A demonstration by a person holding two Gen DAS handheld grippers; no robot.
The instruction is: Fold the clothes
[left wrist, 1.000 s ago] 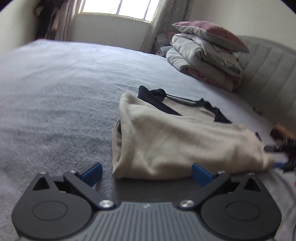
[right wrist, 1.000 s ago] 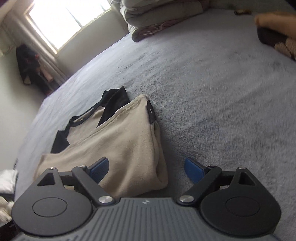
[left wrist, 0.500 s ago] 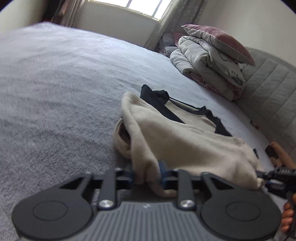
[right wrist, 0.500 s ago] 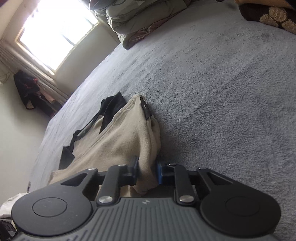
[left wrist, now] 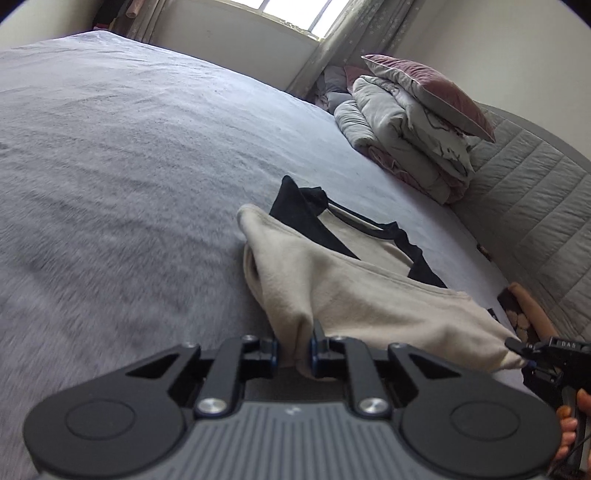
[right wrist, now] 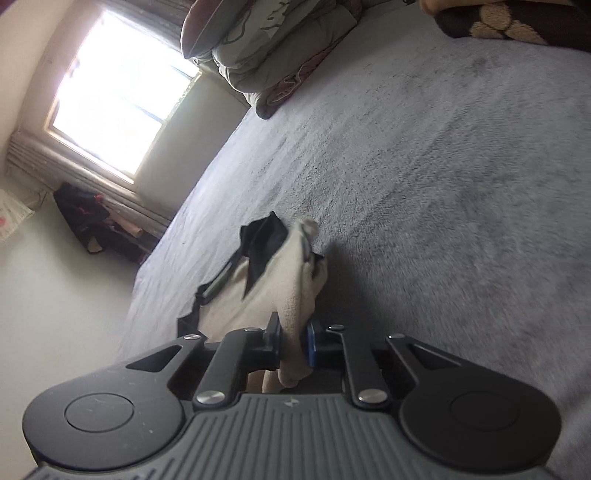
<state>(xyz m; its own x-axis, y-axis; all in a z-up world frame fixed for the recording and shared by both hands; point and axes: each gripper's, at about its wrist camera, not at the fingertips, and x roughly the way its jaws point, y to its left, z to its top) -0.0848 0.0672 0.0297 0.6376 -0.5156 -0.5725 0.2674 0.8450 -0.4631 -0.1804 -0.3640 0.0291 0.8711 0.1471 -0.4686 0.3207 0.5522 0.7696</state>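
Observation:
A beige garment [left wrist: 351,295] with black trim [left wrist: 303,206] lies half folded on the grey bed cover [left wrist: 129,166]. My left gripper [left wrist: 293,343] has its jaws closing tight on the garment's near left corner, and the cloth is pinched between the pads and pulled up. In the right wrist view the same garment [right wrist: 273,291] runs into my right gripper [right wrist: 293,339], whose jaws are closing on the near right corner, cloth bunched between them. The right gripper [left wrist: 524,350] also shows at the left view's right edge, gripping the hem, with a person's fingers [left wrist: 569,424] behind it.
A stack of folded bedding topped by a pillow [left wrist: 413,125] sits by the quilted headboard [left wrist: 535,192]. A brown patterned cushion [right wrist: 517,18] lies at the bed's far side. A dark bag [right wrist: 92,221] sits on the floor below the window.
Both grippers went from wide open to closed on the garment's near corners. The hem is now lifted off the bed and stretched between them, and the right view has rolled.

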